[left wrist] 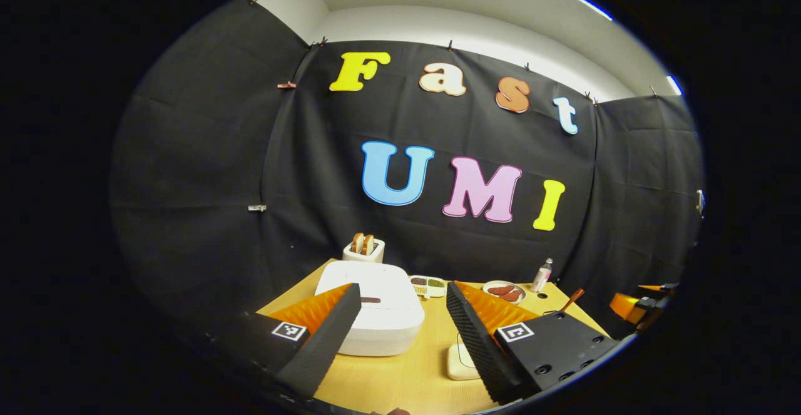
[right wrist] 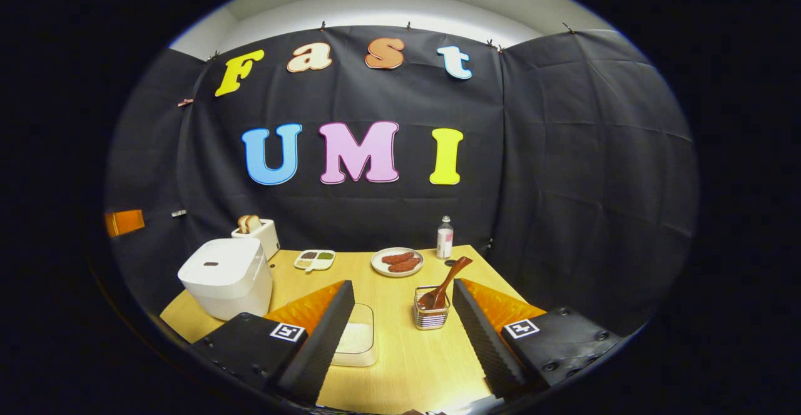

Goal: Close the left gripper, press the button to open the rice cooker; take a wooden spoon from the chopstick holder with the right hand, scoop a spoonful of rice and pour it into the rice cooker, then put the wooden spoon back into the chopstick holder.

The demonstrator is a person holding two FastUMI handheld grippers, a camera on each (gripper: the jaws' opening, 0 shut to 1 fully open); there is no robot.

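Note:
A white rice cooker with its lid down stands at the table's left. My left gripper hovers open above and just in front of it, its left finger overlapping the cooker's lid. A wooden spoon leans in a wire chopstick holder at the right; the spoon's handle pokes up behind my left gripper's right finger. A clear container of rice lies near the front edge. My right gripper is open, above the table, with the holder between its fingers farther off.
At the back stand a toaster with bread, a divided dish of grains, a plate of sausages and a small bottle. The other gripper shows at the right edge.

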